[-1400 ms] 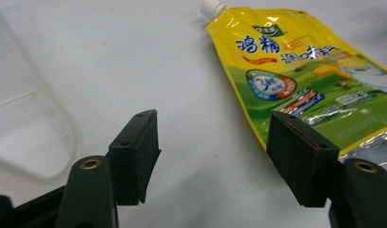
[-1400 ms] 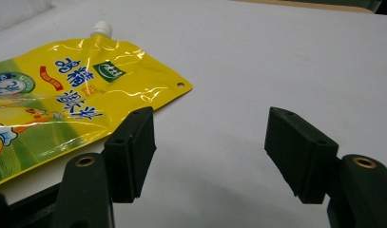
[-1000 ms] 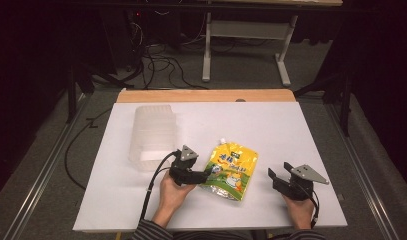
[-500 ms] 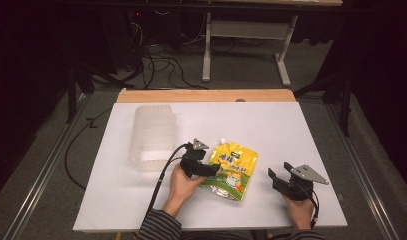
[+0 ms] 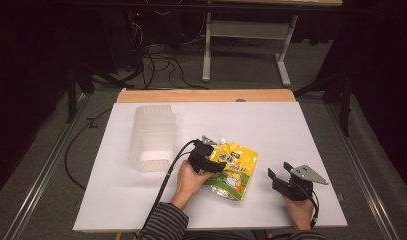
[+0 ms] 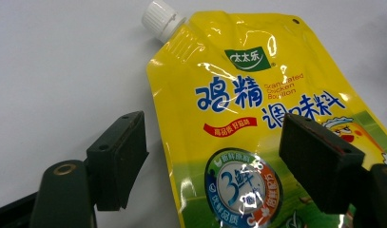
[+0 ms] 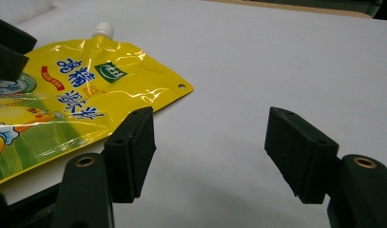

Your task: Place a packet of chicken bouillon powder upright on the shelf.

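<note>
A yellow spouted pouch (image 5: 235, 167) with a white cap (image 6: 161, 19) lies flat on the white table (image 5: 291, 130). My left gripper (image 5: 214, 164) hovers over the pouch's left side, and its jaws have just been opening. In the left gripper view the left gripper (image 6: 215, 142) stands wide, one pad over bare table and the other over the pouch (image 6: 238, 95), neither pressing on it. To the right of the pouch (image 7: 72, 95), my right gripper (image 5: 280, 173) is open over bare table. Nothing lies between the jaws of the right gripper (image 7: 212, 133).
A translucent plastic container (image 5: 153, 137) stands on the table to the left of the pouch. A wooden strip (image 5: 206, 95) runs along the table's far edge. Beyond it are a metal stand (image 5: 246, 35) and cables on the floor.
My left gripper has moved right, from beside the pouch to over its left side. The right gripper and the pouch have stayed where they were.
</note>
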Demonstrator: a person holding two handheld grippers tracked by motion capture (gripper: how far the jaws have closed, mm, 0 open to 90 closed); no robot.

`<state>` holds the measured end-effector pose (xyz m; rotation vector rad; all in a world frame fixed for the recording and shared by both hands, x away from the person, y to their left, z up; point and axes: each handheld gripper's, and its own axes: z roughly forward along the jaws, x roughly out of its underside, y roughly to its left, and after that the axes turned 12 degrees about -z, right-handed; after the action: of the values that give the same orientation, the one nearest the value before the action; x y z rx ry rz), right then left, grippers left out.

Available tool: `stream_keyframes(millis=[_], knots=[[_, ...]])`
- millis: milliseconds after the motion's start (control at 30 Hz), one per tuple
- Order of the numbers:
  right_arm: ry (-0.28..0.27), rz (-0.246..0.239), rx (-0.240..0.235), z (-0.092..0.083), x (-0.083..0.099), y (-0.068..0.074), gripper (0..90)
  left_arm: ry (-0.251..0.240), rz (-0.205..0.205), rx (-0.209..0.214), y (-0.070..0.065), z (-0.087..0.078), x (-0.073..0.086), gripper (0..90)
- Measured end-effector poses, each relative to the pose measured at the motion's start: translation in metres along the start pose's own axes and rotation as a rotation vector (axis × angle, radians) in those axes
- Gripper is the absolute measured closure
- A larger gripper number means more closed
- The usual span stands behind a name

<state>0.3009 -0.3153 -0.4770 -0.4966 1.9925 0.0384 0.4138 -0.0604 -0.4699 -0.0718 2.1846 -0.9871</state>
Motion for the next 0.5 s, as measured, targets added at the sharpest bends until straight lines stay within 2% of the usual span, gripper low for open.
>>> stream_keyframes(millis=[233, 500], knots=[[-0.001, 0.000, -0.002, 0.000, 0.000, 0.000, 34.8, 0.016, 0.007, -0.021, 0.001, 0.006, 0.004, 25.5], [0.000, -0.011, -0.002, 0.001, 0.000, 0.000, 34.9, 0.013, 0.098, -0.043, -0.002, 0.007, 0.013, 33.6]])
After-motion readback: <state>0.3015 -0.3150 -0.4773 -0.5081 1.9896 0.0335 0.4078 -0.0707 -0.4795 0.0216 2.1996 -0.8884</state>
